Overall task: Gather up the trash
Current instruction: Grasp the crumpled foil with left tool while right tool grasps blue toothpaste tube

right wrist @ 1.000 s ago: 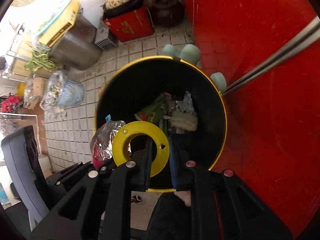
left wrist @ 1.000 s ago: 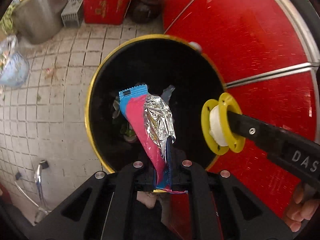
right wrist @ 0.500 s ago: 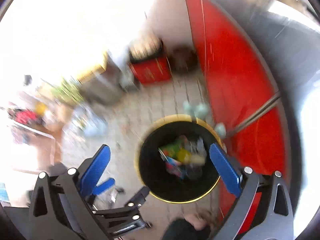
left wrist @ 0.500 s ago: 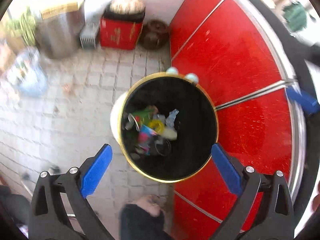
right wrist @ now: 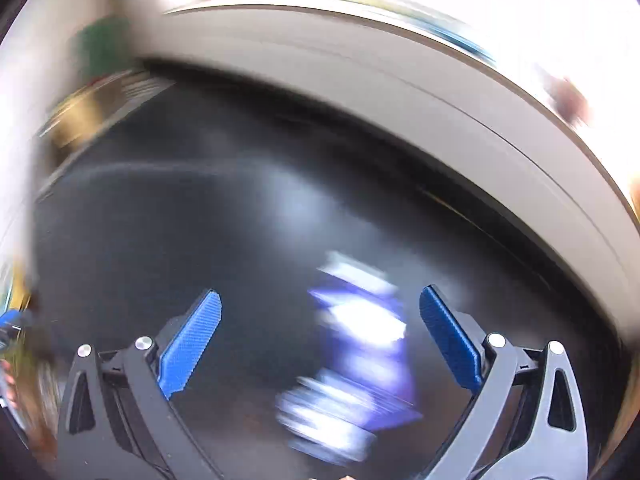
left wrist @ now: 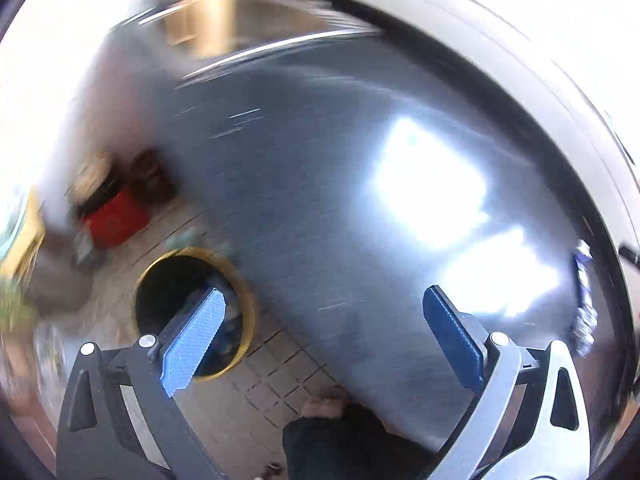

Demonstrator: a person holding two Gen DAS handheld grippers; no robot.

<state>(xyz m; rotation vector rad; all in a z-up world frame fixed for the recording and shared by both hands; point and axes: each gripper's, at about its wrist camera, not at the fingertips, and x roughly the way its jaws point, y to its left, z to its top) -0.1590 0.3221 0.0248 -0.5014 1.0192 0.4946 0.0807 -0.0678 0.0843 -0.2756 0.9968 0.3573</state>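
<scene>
Both views are motion-blurred. In the left wrist view, my left gripper (left wrist: 324, 336) is open and empty above a shiny grey tabletop (left wrist: 360, 184). The black bin with a yellow rim (left wrist: 246, 300) stands on the tiled floor at lower left, partly behind my left finger. A blue-and-white wrapper (left wrist: 584, 304) lies at the table's far right. In the right wrist view, my right gripper (right wrist: 320, 336) is open and empty, with the blurred blue-and-white wrapper (right wrist: 356, 356) on the dark tabletop (right wrist: 200, 220) between and just beyond the fingers.
A red box (left wrist: 116, 216) and a dark pot (left wrist: 150, 178) sit on the floor beyond the bin. My foot (left wrist: 324, 404) shows at the table's near edge. A pale rim (right wrist: 400, 92) bounds the table's far side.
Both grippers opened and dropped the pink-blue wrapper and yellow spool into the bin, then rose and swung right over the tabletop. The blue-and-white wrapper has come into view.
</scene>
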